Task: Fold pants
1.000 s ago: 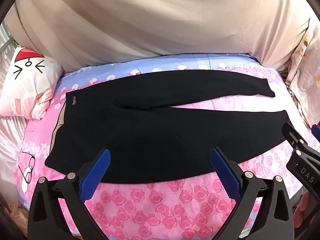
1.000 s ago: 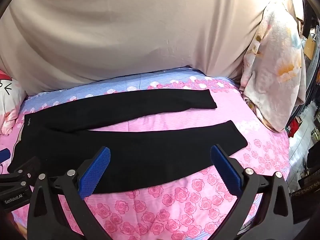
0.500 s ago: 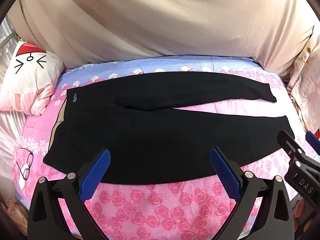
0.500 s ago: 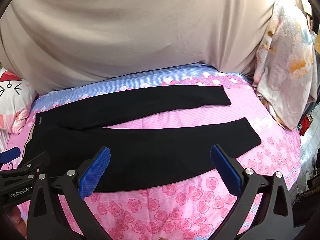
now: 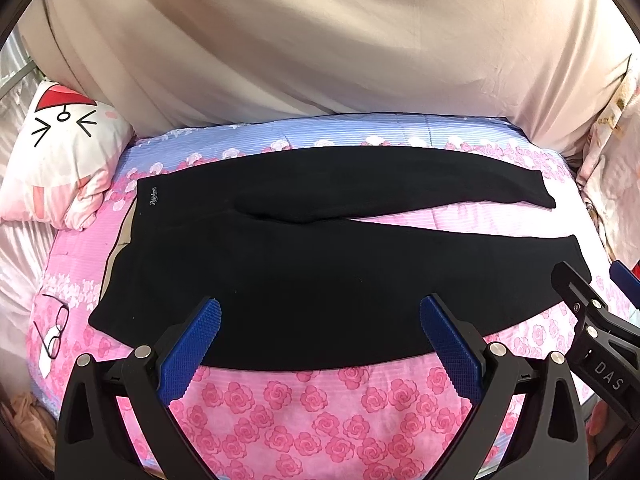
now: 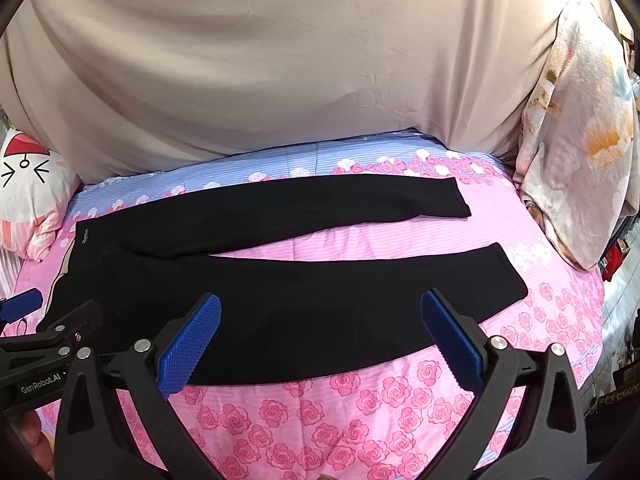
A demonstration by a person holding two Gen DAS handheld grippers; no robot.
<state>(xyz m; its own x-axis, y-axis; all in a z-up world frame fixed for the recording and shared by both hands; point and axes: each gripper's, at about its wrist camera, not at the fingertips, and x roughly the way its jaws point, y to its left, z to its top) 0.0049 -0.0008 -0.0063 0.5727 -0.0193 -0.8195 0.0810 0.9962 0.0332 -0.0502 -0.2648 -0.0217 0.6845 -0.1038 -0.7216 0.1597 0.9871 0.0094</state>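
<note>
The black knit pants are lying flat and unfolded on the pink rose-print bed sheet, waistband toward the white cartoon-face pillow on the left, the two legs running rightward and splaying apart into a narrow V, the far leg ending beside the pale floral quilt bunched at the right. The left gripper is hovering above the near edge of the pants with its blue-padded fingers spread wide, nothing between them. The right gripper is likewise standing wide open and empty over the near leg, its blue pads framing the black fabric without touching it. Compared with a second ago, both wrist views are sitting slightly further back and higher: the pants are appearing a little smaller and more centred, and more sheet is showing below the near hem. In the right wrist view the garment is shifted rightward, and more of the left gripper's black body is showing at the lower left. The pants themselves are lying unchanged in shape and place. A pair of dark-rimmed glasses is resting on the sheet near the waistband corner. A beige draped cloth is hanging behind the bed.
</note>
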